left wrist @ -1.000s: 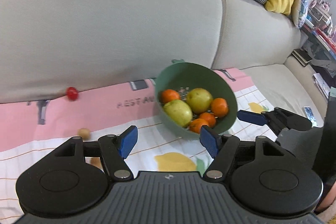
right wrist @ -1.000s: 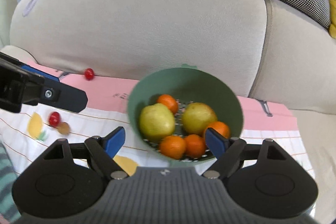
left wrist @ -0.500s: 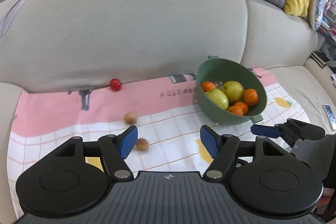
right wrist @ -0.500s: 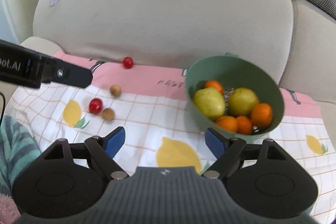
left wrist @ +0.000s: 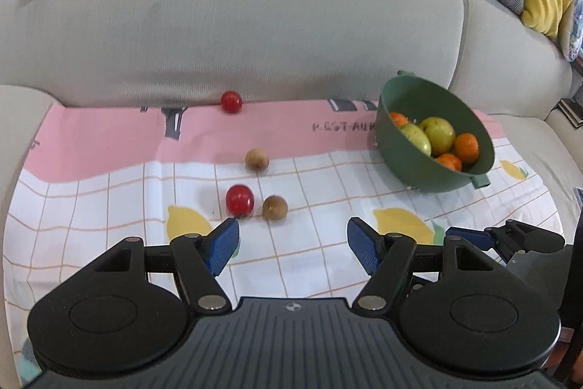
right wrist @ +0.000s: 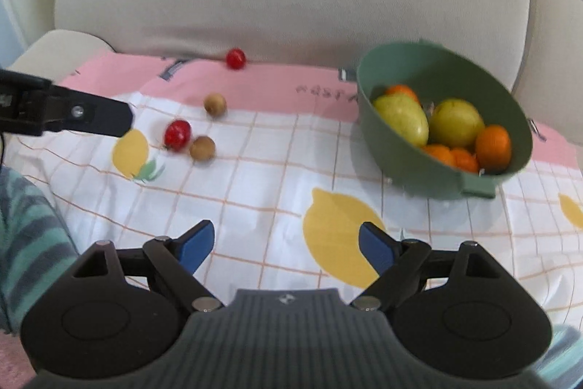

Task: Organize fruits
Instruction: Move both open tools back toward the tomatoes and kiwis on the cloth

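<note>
I am holding my left claw (left wrist: 293, 243) spread wide with nothing between its blue pads, low in the frame over the checked lemon-print cloth (left wrist: 320, 192). My right claw (right wrist: 286, 245) is also gaping; its jaws have just been opening a little further, and only cloth is lying between them. The green bowl (left wrist: 404, 166) is sitting tilted at the right of the left view, holding two yellow-green fruits (left wrist: 439, 134) and several oranges (left wrist: 466, 147). Four small fruits are lying loose on the cloth at centre-left: a red one (left wrist: 231, 101) against the sofa back (left wrist: 255, 6), a brown one (left wrist: 257, 160) below it, then a red one (left wrist: 239, 200) just beside another brown one (left wrist: 274, 207), near my left pad tip.
</note>
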Demonstrator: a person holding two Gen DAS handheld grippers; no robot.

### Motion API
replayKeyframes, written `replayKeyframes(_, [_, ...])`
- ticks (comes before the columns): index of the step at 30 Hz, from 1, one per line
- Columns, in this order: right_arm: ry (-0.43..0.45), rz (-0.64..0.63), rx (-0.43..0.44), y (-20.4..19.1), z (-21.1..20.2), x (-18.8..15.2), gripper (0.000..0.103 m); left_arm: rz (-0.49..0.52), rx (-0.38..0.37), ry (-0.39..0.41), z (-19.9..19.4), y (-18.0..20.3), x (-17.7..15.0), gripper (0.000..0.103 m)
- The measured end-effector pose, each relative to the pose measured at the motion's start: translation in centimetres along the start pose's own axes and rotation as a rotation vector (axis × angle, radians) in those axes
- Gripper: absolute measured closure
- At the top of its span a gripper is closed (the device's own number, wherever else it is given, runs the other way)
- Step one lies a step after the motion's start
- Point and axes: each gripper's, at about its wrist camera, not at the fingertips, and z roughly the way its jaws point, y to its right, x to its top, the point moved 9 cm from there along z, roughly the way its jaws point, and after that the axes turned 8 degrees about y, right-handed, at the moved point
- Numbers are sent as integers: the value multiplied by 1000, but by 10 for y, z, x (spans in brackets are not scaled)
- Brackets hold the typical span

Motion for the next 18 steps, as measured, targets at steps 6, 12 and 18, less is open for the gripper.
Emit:
replayKeyframes(6, [13,-49,-9,-4,12,-9,20,-16,-8,-4,10,-1,-8,25])
replayKeyframes(12, [40,-78,-10,-2,20,-11,20,-27,-31,-11,23,2,-14,27])
replayKeyframes(18, [61,-83,24,-6,26,-13,29,-22,-33,-45,37,2,-23,29])
